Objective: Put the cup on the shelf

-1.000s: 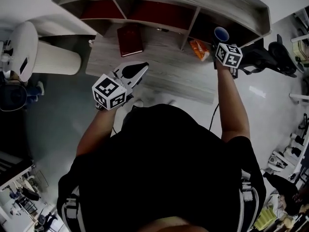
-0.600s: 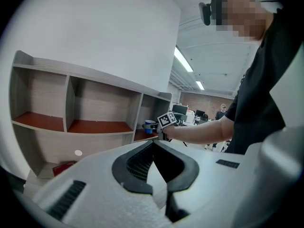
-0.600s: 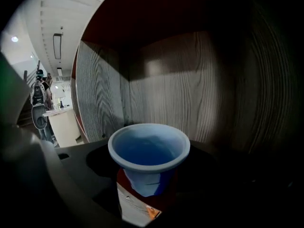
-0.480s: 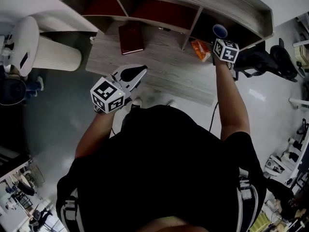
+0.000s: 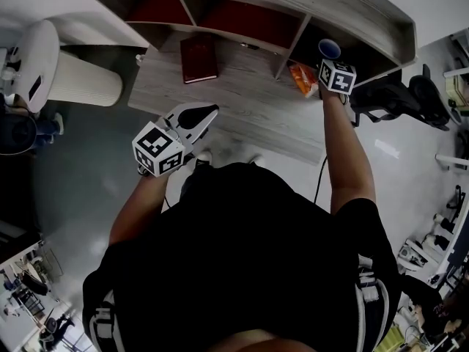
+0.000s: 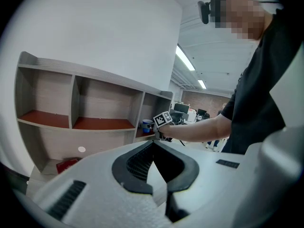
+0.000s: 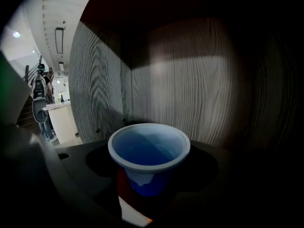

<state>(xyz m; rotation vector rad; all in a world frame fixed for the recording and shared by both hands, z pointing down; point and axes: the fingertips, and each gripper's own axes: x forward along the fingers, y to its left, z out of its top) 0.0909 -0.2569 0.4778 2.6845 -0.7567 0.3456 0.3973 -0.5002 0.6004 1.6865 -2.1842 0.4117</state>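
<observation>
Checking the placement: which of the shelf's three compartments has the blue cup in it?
The right-end compartment: the right gripper holds the white-rimmed blue cup inside it. The middle compartment and the left compartment hold neither.

Blue cup [image 7: 148, 151] upright, clamped between the hand-held gripper [image 7: 149, 177] jaws. Wood-grain shelf [image 7: 190, 89] back wall just ahead, its side wall left.

Middle shelf bay [image 5: 245, 22] lies open; orange packet [image 5: 303, 77] crowds the divider [image 5: 289, 46].
</observation>
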